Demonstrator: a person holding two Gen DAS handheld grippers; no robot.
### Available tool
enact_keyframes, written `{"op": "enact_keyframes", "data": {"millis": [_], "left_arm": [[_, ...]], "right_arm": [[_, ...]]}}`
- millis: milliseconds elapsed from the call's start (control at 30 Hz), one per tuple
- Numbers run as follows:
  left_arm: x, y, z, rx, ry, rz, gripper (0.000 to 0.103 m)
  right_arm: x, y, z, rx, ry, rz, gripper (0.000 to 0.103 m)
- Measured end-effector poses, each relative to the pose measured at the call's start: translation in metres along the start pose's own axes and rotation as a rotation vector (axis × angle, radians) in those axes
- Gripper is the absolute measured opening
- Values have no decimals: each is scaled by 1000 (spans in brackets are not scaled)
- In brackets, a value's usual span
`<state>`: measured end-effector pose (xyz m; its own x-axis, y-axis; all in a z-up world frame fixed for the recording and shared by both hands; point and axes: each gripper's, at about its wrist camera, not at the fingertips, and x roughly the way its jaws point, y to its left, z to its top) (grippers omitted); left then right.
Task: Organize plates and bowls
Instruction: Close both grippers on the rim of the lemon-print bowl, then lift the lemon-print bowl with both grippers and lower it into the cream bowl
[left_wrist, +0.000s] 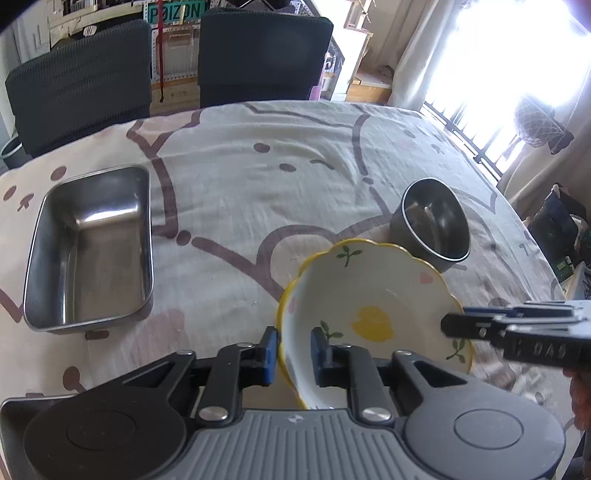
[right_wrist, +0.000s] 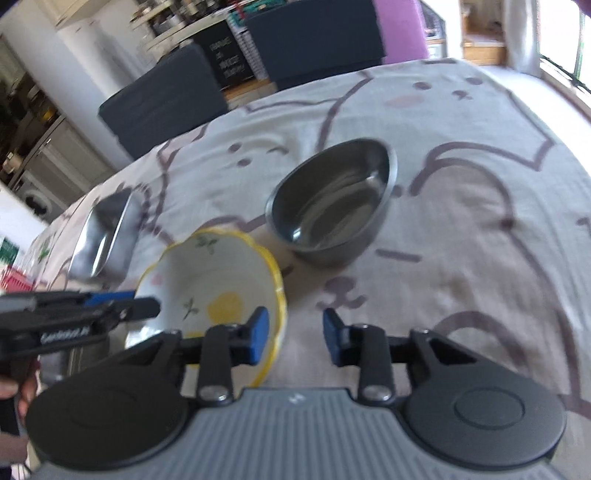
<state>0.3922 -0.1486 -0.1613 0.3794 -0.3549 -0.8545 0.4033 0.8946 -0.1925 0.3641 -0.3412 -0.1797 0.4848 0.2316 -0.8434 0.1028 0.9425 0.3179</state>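
A white ceramic bowl (left_wrist: 373, 306) with a yellow scalloped rim and a yellow fruit print is tilted above the tablecloth. My left gripper (left_wrist: 293, 349) is shut on its near rim, one pad inside and one outside. A round steel bowl (left_wrist: 436, 225) stands just behind it. A rectangular steel tray (left_wrist: 92, 247) stands at the left. In the right wrist view my right gripper (right_wrist: 295, 334) is open and empty, with its left pad over the ceramic bowl's (right_wrist: 214, 284) right rim. The steel bowl (right_wrist: 332, 203) is ahead of it, and the tray (right_wrist: 105, 236) is far left.
The table is covered with a cream cloth (left_wrist: 277, 177) with a brown cartoon print. Two dark chairs (left_wrist: 266, 59) stand at the far edge. A bright window (left_wrist: 517, 74) and curtains are on the right. My right gripper (left_wrist: 517, 332) enters the left wrist view from the right.
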Motion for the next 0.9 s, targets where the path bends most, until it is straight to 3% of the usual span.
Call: {"op": "enact_keyframes", "data": {"millis": [167, 600, 900], "left_arm": [[7, 3, -5, -5, 26, 7, 10], [3, 3, -8, -13, -21, -9, 7], [-36, -8, -11, 6, -107, -14, 8]], "right_arm": [[15, 16, -4, -46, 52, -16, 14], [18, 24, -4, -41, 38, -71, 10], [-12, 26, -6, -29, -44, -76, 10]]}}
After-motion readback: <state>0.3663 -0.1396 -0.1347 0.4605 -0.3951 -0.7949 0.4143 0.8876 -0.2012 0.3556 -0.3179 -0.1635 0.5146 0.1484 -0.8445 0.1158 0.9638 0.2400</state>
